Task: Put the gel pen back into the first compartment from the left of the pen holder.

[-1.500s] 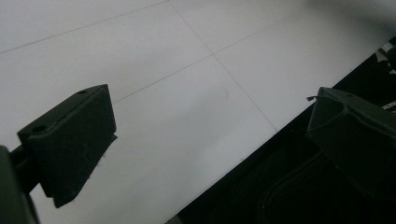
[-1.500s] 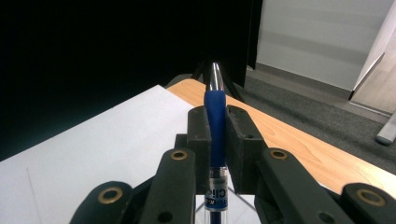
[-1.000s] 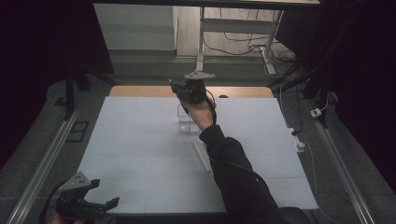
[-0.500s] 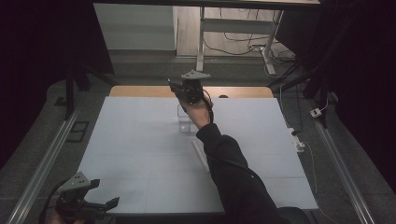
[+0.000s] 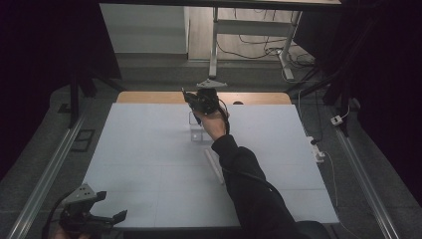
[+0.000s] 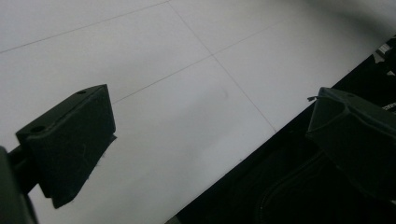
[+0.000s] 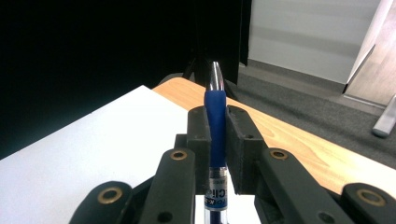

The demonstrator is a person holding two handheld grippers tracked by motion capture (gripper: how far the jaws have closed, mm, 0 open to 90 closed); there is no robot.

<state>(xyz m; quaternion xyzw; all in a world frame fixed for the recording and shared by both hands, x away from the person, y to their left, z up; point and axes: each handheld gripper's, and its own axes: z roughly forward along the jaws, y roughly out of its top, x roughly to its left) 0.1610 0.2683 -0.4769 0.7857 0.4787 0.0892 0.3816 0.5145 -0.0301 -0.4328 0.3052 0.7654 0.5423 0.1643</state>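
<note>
My right gripper [image 5: 195, 101] is held up over the far middle of the white table top [image 5: 149, 164], at the end of an outstretched dark sleeve. In the right gripper view it [image 7: 217, 135] is shut on a blue pen [image 7: 215, 112]. The pen stands upright between the pads, its silver tip pointing away from the camera. Just below that hand a small clear holder [image 5: 197, 130] stands on the table. My left gripper [image 5: 110, 205] rests low at the near left corner, open. Nothing lies between its black jaws [image 6: 210, 126], which hang over the table's near edge.
A thin white stick [image 5: 215, 166] lies on the table beside the sleeve. A strip of bare wood [image 5: 149, 97] runs along the table's far edge. Metal rails [image 5: 45, 174] flank the table, and a power strip with cables [image 5: 316, 149] lies at the right.
</note>
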